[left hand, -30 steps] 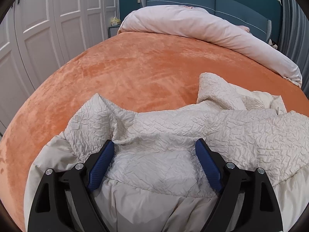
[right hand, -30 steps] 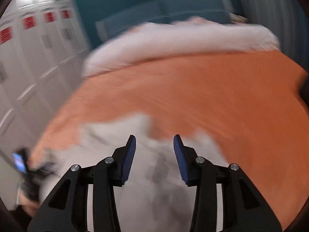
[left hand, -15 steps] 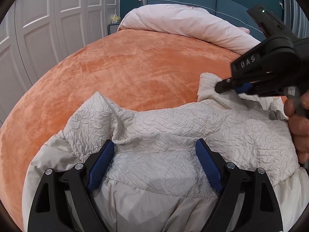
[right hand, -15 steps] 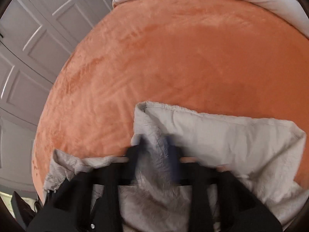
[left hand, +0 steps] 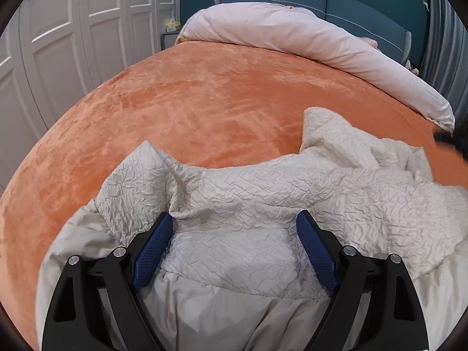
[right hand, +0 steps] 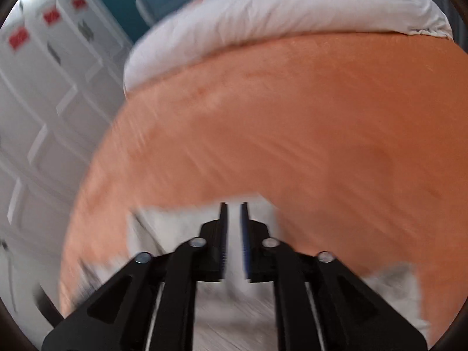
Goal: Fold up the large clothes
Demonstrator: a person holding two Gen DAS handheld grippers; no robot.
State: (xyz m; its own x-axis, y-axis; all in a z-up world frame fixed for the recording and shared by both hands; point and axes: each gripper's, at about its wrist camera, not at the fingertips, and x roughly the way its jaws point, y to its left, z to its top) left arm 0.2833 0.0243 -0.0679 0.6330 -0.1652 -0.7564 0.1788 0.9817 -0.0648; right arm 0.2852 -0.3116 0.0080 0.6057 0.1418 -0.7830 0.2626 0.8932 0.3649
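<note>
Under the left wrist camera, the left gripper (left hand: 231, 245) is standing wide apart, pads straddling the cream crinkled quilted coat (left hand: 263, 201) on the orange plush bedspread (left hand: 190, 102); its long axis is running nine to three o'clock, its raised end at two o'clock. Through the blurred right view, the right gripper (right hand: 233, 234), nearer that end, has just been opening; jaws narrowly apart, coat (right hand: 234, 307) lying beneath at six o'clock, grip undeterminable.

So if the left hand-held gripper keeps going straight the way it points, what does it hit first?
Probably the cream quilted jacket: the left hand-held gripper stands wide open right over its crinkled fabric, with the orange bedspread only beyond. Depth is hard to judge through the fisheye.
</note>
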